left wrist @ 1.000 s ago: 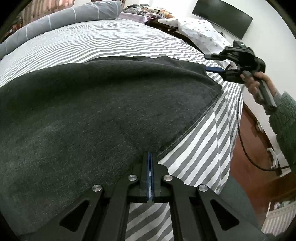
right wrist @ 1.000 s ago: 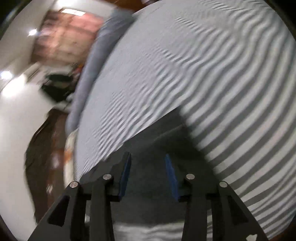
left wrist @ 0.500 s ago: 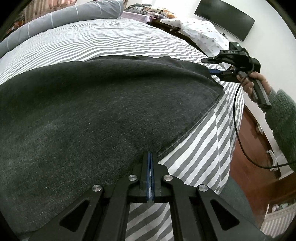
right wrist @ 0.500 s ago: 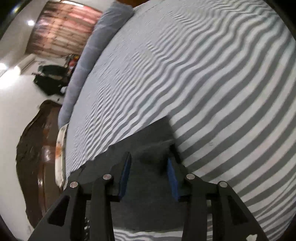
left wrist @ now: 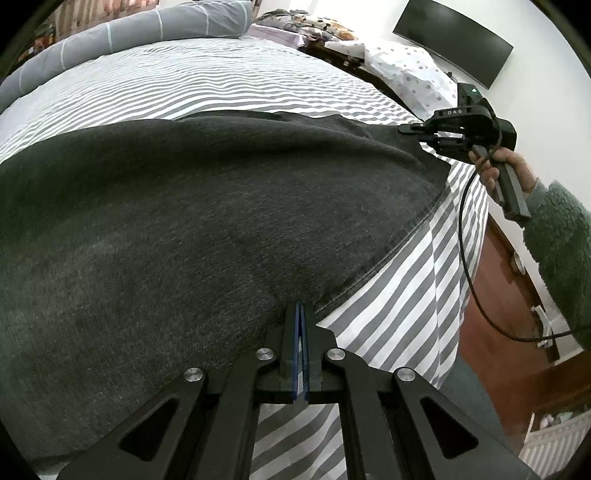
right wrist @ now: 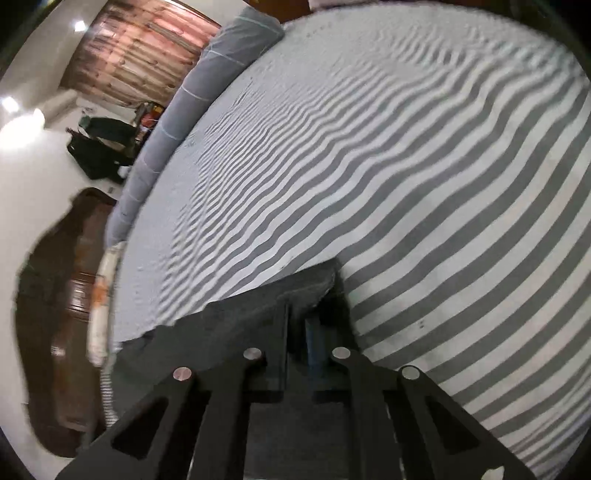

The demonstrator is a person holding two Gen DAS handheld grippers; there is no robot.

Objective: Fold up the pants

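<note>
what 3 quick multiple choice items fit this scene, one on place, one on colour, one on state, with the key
1. Where do the pants lie?
A. on a striped bed
B. on a wooden floor
C. on a chair

2. What colour are the pants?
A. red
B. dark grey
C. white

3. How do the left gripper jaws stand?
A. wide open
B. shut at the pants' hem
C. holding a pillow

Key: 1 A, grey and white striped bed shows all around them; 2 B, the cloth is charcoal; 3 B, the blue pads meet at the hem.

Striped bed (left wrist: 399, 317): dark pants (left wrist: 192, 229) spread flat, bolster (left wrist: 122, 33) far edge.
</note>
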